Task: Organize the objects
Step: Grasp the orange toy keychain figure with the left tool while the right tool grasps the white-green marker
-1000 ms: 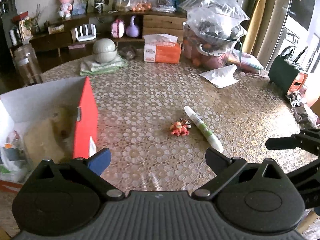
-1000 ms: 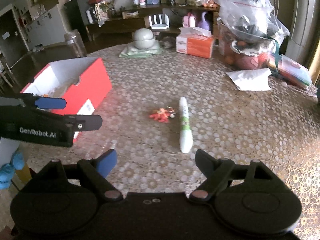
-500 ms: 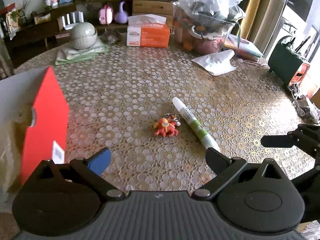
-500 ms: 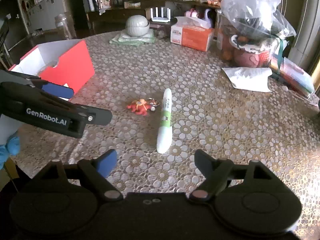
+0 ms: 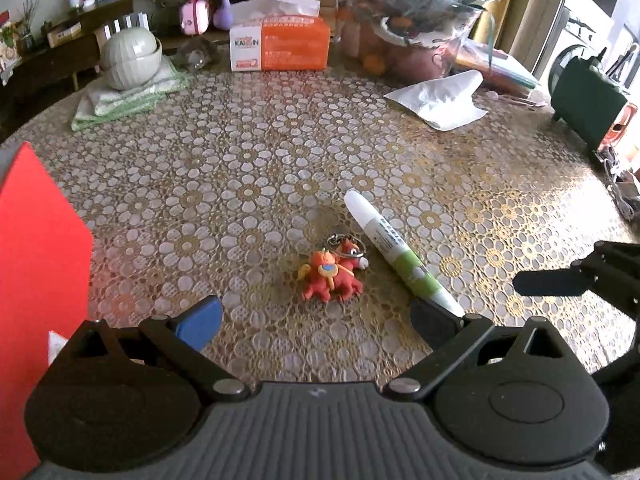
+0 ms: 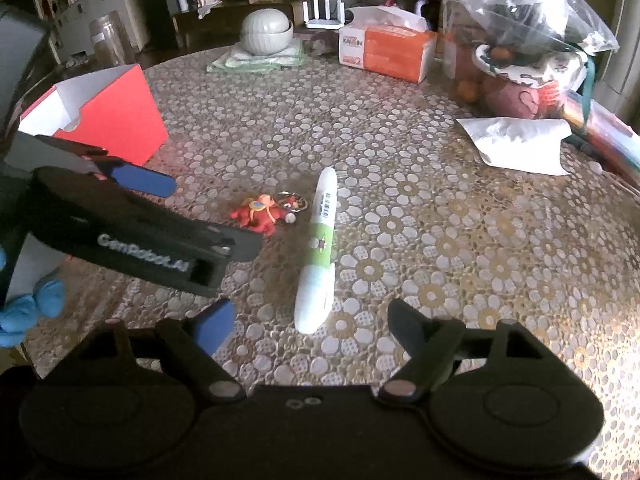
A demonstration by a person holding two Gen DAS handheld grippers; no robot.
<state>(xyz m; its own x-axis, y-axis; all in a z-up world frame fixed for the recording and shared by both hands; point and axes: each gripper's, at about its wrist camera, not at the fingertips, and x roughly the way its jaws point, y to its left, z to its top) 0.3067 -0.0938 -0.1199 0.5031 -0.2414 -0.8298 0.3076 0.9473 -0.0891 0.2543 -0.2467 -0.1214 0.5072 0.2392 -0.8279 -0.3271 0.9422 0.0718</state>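
Observation:
A small red figure keychain (image 5: 331,276) lies on the lace-patterned table, with a white and green marker (image 5: 402,258) just to its right. My left gripper (image 5: 318,322) stands open a little short of the keychain, nothing between its fingers. In the right wrist view the marker (image 6: 320,248) points toward me and the keychain (image 6: 262,214) lies to its left. My right gripper (image 6: 310,326) is open with the marker's near end just ahead of the gap. The red box (image 6: 106,116) with a white inside stands at the left.
At the table's far side sit an orange tissue box (image 5: 280,42), a grey bowl on folded cloths (image 5: 128,58), plastic bags of goods (image 5: 420,12) and a white paper (image 5: 444,100). A dark green appliance (image 5: 588,100) stands at the right edge. A blue-gloved hand (image 6: 28,312) holds the left gripper.
Both grippers have come down and forward toward the keychain and marker, which now look larger. The red box has slid toward the left edge of the left wrist view.

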